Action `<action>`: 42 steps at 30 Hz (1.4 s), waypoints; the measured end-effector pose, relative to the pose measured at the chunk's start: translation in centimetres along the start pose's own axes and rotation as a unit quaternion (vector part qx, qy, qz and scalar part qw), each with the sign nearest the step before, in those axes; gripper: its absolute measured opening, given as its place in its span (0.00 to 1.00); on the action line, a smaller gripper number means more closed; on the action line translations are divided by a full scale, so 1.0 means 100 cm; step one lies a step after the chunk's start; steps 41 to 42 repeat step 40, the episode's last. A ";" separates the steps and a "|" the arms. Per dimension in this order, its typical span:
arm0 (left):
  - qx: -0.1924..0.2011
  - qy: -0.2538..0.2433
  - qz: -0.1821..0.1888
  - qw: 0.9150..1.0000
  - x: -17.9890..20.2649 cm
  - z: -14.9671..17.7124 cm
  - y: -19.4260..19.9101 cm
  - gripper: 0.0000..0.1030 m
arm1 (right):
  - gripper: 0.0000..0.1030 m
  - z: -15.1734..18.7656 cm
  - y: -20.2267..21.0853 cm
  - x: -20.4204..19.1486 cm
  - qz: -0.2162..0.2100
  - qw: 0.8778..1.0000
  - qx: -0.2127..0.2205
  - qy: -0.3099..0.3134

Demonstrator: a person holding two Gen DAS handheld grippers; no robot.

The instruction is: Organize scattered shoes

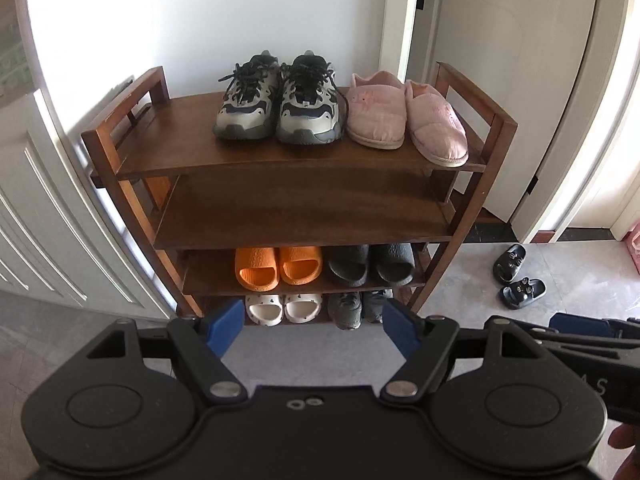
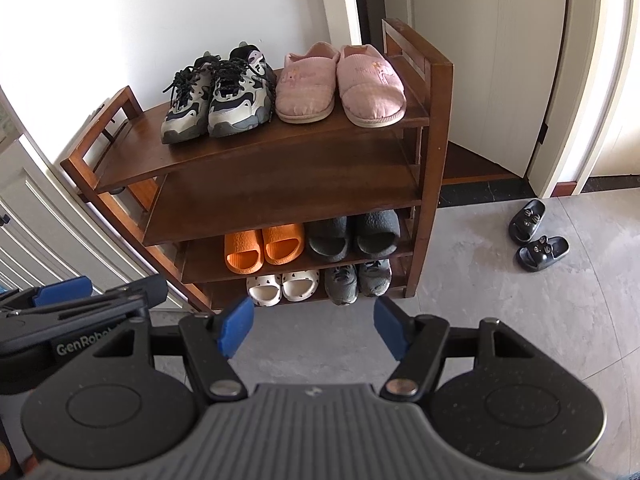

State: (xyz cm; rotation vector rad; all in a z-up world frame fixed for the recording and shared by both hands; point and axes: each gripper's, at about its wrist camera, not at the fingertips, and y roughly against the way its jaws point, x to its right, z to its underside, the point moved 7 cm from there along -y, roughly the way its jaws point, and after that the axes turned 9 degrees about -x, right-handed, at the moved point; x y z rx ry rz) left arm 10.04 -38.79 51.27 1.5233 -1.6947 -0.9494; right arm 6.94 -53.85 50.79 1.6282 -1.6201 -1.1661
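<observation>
On the grey floor (image 2: 500, 280), right of the wooden shoe rack (image 2: 434, 168) and near the doorway, the black sandals (image 2: 536, 236) are lying loose and well apart from the rack. I am holding both grippers before the rack: the left gripper (image 1: 312, 326) and the right gripper (image 2: 314, 324) are hovering with fingers apart, gripping nothing. Sneakers (image 1: 280, 100) and pink slippers (image 1: 404, 116) are sitting along the top shelf's right half.

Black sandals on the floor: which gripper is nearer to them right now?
Right. The right gripper hovers open before the rack, black sandals off to its right. The left gripper, also open, sits beyond it on the far side.
</observation>
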 end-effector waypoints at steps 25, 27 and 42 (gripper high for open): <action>-0.021 0.015 0.051 0.998 0.016 0.004 -0.013 0.74 | 0.68 0.005 -0.003 0.021 0.006 1.000 -0.008 -0.022; -0.024 0.019 0.052 0.998 0.015 0.005 -0.014 0.74 | 0.68 0.006 -0.003 0.021 0.007 1.000 -0.009 -0.018; -0.020 0.041 0.087 0.995 0.014 0.006 -0.018 0.74 | 0.68 0.010 -0.007 0.024 0.006 1.000 -0.018 -0.016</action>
